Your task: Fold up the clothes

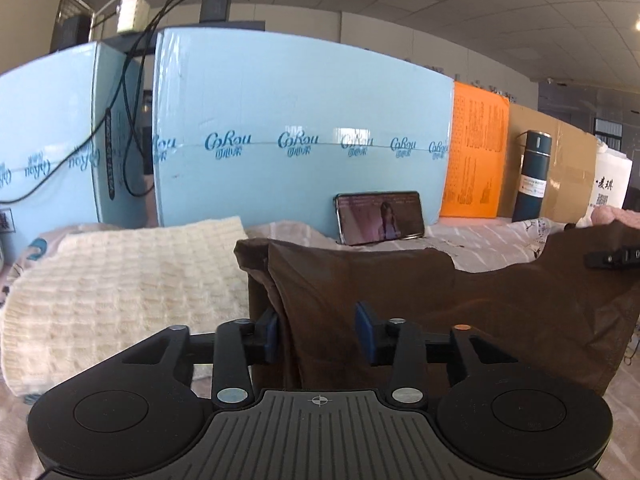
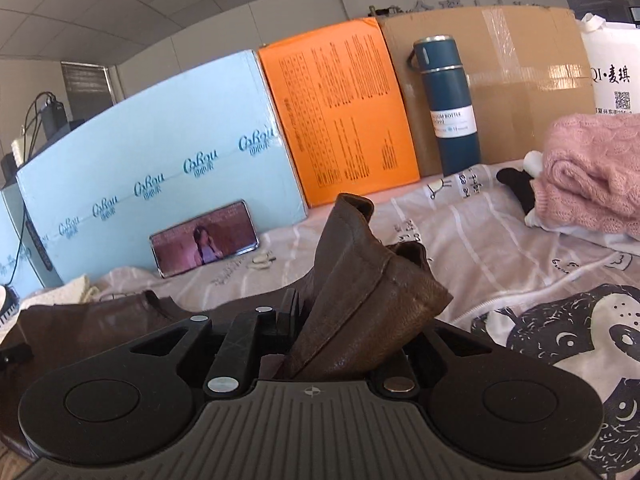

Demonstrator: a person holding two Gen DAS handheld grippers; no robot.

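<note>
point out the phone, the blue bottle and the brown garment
phone (image 2: 205, 239): right wrist view, middle of its lit screen.
blue bottle (image 2: 450, 92): right wrist view, body just above the white label.
brown garment (image 1: 360, 276): left wrist view, flat front panel of the held-up cloth.

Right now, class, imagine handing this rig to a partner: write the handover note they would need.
Left gripper: fingers apart around a hanging fold of the brown garment, not clamped.
Right gripper: shut on the brown garment's bunched hem, lifted off the bed sheet.
Cream knit lies to the left, pink knit folded far right.
Done: garment raised between both grippers.
Left: close left fingers, fold, lay flat.
</note>
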